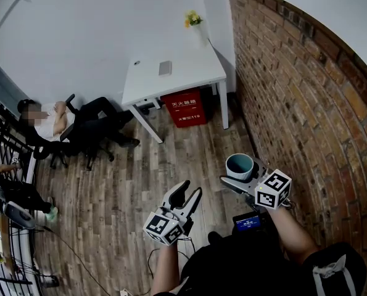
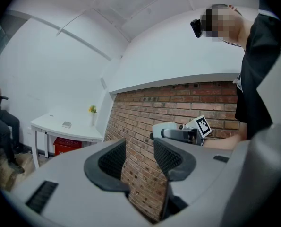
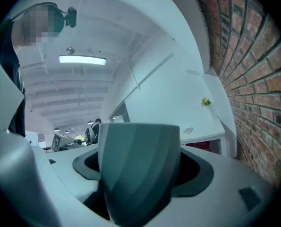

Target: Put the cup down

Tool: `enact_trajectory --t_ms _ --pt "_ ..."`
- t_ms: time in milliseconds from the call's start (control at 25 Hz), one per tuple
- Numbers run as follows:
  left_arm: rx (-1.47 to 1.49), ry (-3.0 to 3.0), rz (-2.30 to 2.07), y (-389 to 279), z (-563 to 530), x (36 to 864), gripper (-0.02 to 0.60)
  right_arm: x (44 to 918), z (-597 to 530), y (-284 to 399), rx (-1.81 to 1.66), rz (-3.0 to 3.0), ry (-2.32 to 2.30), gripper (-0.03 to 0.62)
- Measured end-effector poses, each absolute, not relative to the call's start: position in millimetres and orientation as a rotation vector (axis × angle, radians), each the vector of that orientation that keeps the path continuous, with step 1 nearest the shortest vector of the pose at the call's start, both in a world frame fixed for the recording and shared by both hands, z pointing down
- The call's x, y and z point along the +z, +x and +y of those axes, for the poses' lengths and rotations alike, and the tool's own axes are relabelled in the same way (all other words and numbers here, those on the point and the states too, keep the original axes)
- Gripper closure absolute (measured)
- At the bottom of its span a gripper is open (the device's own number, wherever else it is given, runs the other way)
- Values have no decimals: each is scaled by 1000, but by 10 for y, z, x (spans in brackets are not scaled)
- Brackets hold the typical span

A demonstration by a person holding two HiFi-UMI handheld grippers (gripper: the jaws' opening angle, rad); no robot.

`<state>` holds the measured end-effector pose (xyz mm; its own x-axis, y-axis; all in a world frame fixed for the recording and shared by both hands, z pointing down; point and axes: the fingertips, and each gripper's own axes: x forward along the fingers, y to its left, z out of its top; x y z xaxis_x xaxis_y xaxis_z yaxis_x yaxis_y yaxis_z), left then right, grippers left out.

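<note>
cup [image 3: 140, 174]: smooth, matt finish. left hand-held gripper [image 2: 139, 157]: matt grey plastic; black textured pads [image 2: 113, 160]. wall [image 1: 294, 103]: rough brick. floor [image 1: 140, 177]: grainy wood planks. tabletop [image 1: 183, 82]: smooth, matt white.

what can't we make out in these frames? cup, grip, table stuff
- Cup contents: the right gripper view shows only its outer wall; in the head view the inside is too small and dark to tell.
- Right gripper contact: the cup itself covers where the gripper meets it in the right gripper view.
- Flat grey item on the white table: too small to identify in any view.
</note>
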<state>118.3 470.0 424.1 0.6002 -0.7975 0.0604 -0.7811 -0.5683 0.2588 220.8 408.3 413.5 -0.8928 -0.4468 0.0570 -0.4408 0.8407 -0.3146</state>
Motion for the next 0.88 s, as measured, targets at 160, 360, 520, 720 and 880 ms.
enact_trajectory --t_ms 160,360,520,720,880 --pt "-94 2573 -1296 1244 4657 4228 391 4158 4043 2276 -514 2993 -720 195" --pt "-90 2570 -1306 1344 4600 4235 391 4180 3973 2382 -528 2988 -711 195" --pt "-86 2549 -1355 1371 4582 4293 390 4232 3894 2457 -551 2982 -696 195" --pt "-76 2505 -1379 1346 4538 4422 391 4366 3792 2472 -603 2988 -677 195" --pt "-85 2483 -1390 1257 4330 4503 391 4428 3588 2407 -620 2993 -671 195"
